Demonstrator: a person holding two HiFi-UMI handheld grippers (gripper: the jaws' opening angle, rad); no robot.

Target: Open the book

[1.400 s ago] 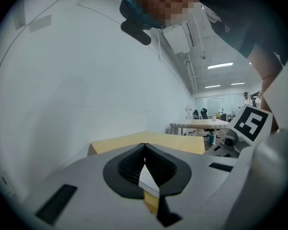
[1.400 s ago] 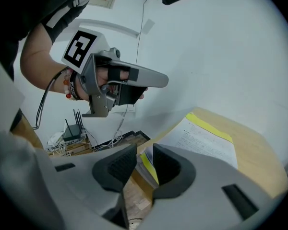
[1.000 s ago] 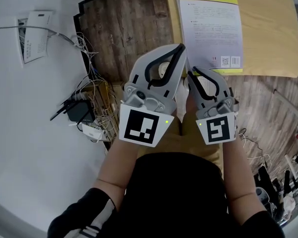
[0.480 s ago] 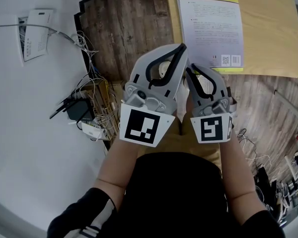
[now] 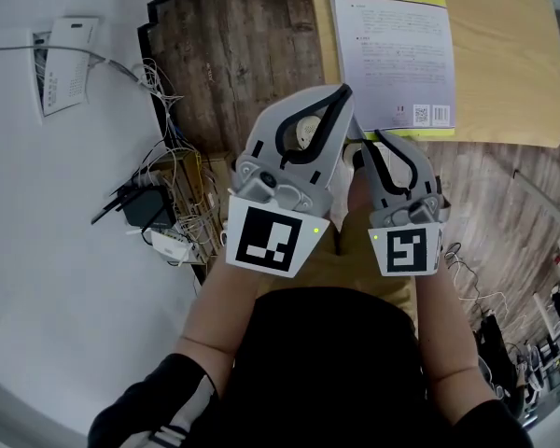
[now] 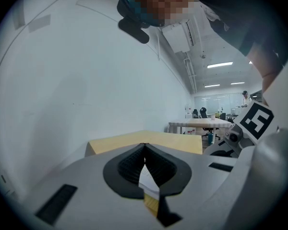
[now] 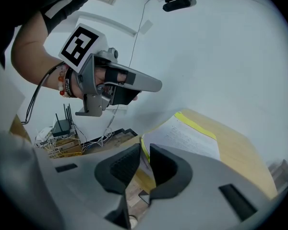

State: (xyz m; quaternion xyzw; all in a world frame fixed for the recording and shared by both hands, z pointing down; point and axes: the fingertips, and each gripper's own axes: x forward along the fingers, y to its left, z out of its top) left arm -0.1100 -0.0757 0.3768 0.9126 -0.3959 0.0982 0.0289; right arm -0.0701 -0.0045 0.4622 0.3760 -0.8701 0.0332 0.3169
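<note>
The book (image 5: 397, 54) lies shut on the pale wooden table (image 5: 504, 63), its white cover with a yellow band facing up. My left gripper (image 5: 343, 91) is shut, tips meeting beside the book's left edge; in the left gripper view (image 6: 144, 146) a sliver of white and yellow shows below the touching tips. My right gripper (image 5: 359, 138) points down at the book's near left corner. In the right gripper view (image 7: 144, 150) its pads stand a narrow gap apart. The book (image 7: 187, 135) shows its corner through that gap; I cannot tell whether the pads touch it.
A router and a tangle of cables (image 5: 159, 217) sit on the floor to the left, by a white wall with a paper sheet (image 5: 65, 63). Dark wood flooring (image 5: 233, 54) runs beside the table. More cables (image 5: 504, 334) lie at the right.
The right gripper swayed slightly left and came back, tilting a little. The left gripper and the book have not moved.
</note>
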